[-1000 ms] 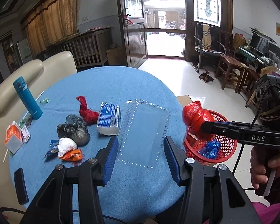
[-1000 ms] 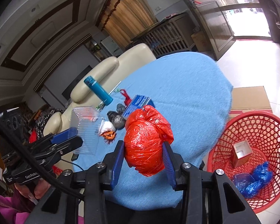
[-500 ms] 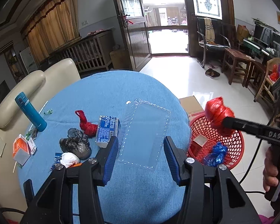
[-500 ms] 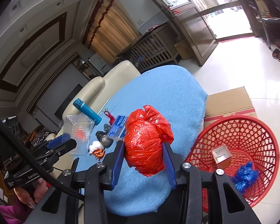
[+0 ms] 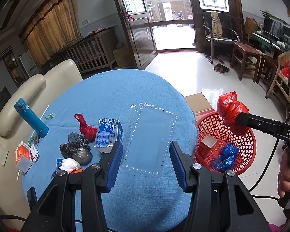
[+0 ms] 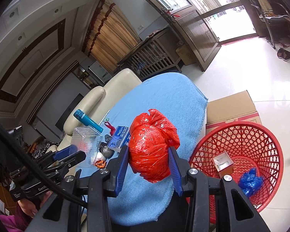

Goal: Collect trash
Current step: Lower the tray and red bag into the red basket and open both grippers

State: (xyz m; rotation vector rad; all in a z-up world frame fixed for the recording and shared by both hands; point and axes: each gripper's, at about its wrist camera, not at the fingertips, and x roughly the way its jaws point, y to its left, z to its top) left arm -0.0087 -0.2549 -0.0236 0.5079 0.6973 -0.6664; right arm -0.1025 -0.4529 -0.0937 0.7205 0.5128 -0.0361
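**Two grippers loaded, basket at the table's right edge**

Left gripper (image 5: 146, 159), at the near edge of the blue-clothed table (image 5: 125, 89), has its blue pads closed against the two sides of a clear plastic clamshell tray (image 5: 150, 139), held above the cloth. Left of it, uncollected litter lies on the table: a white wad (image 5: 70, 164), a dark crumpled bag (image 5: 76, 148), a knotted red bag (image 5: 87, 130) and a blue printed carton (image 5: 108, 133). Further right, the right gripper (image 6: 149, 161) pinches a bulging red plastic bag (image 6: 152, 147), shown in the left view hanging over the near rim of the red mesh basket (image 5: 247, 135) on the floor, which already holds a small box (image 6: 223, 161) and a blue wad (image 6: 250, 180).

Risk, as judged: the bag hangs close to the rim, so an early release could bounce it onto the floor. The thin tray could flex and slip from the pads.
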